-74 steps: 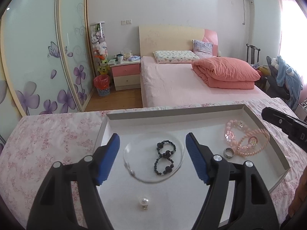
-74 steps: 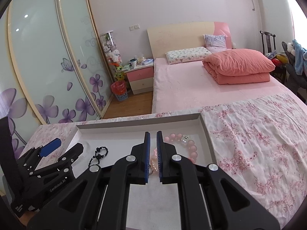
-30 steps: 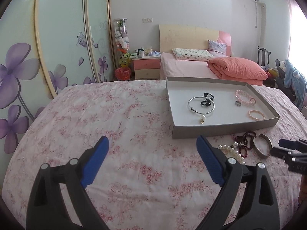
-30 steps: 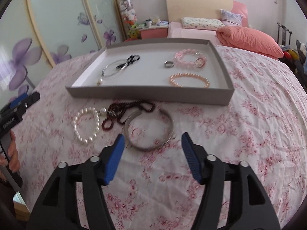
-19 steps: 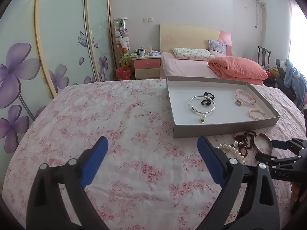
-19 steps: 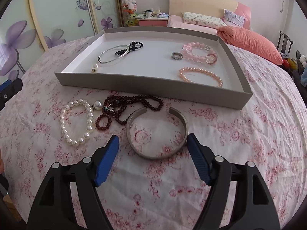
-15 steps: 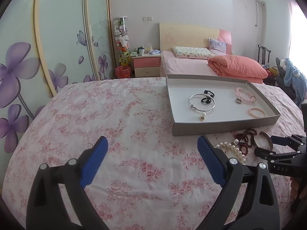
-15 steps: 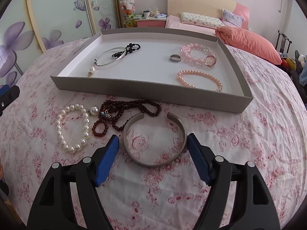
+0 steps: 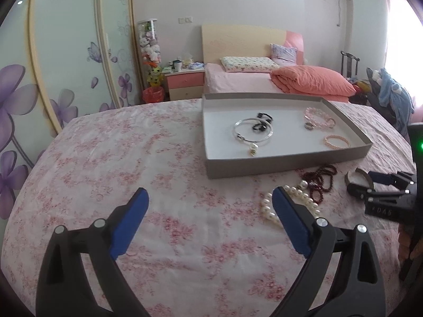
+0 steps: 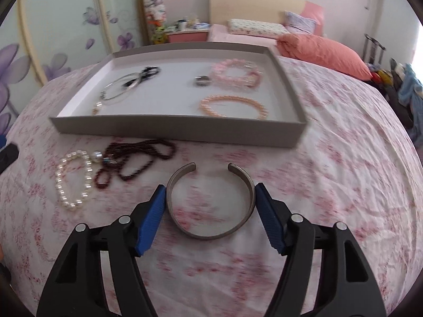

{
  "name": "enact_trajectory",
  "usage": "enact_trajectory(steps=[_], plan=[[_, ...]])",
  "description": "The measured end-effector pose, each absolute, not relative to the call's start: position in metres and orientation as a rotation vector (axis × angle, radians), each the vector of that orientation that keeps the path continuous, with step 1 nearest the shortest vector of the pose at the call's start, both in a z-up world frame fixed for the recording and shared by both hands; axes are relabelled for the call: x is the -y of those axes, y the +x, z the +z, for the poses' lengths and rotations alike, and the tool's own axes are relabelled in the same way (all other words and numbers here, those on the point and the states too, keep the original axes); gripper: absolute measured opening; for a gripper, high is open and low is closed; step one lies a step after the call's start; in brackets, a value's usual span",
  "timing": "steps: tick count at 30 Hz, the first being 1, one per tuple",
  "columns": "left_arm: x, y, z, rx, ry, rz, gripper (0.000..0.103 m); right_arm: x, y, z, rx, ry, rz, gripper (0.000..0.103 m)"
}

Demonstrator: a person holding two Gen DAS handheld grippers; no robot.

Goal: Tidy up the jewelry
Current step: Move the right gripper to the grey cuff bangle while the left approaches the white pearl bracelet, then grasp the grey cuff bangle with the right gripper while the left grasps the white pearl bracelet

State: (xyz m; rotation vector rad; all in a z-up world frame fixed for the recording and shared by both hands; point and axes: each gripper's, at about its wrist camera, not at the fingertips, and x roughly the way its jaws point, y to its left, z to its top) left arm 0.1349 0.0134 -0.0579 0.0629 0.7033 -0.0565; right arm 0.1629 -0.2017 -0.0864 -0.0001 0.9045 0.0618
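Right wrist view: right gripper (image 10: pixel 210 195) jaws closing around the silver cuff bangle (image 10: pixel 210 202), pads beside its sides. Left gripper (image 9: pixel 210 220) wide apart, empty.

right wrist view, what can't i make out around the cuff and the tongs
- Contact: right tongs closing around the cuff; motion blur hides whether the pads touch it yet.
- Cuff in left wrist view: mostly behind the right tongs.
- Pearl bracelet: partly behind the left tongs' finger.
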Motion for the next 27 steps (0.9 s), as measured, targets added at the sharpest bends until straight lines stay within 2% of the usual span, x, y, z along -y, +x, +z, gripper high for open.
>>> enact_trajectory(steps=[6, 8, 11, 16, 23, 27], plan=[[0.010, 0.143, -0.072, -0.765, 0.104, -0.125, 0.090, 0.236, 0.155, -0.088, -0.902, 0.041, -0.016, 0.068], [0.017, 0.148, -0.079, -0.792, 0.116, -0.128, 0.077, 0.235, 0.152, -0.088, -0.896, 0.026, -0.011, 0.068], [0.026, 0.157, -0.089, -0.839, 0.122, -0.138, 0.064, 0.233, 0.152, -0.088, -0.894, 0.022, 0.004, 0.068], [0.038, 0.164, -0.099, -0.878, 0.131, -0.163, 0.055, 0.229, 0.152, -0.089, -0.894, 0.016, 0.017, 0.068], [0.044, 0.165, -0.105, -0.904, 0.193, -0.164, 0.022, 0.227, 0.152, -0.089, -0.895, 0.012, 0.024, 0.068], [0.029, 0.158, -0.105, -0.911, 0.211, -0.150, 0.019, 0.224, 0.151, -0.088, -0.896, 0.010, 0.036, 0.068]])
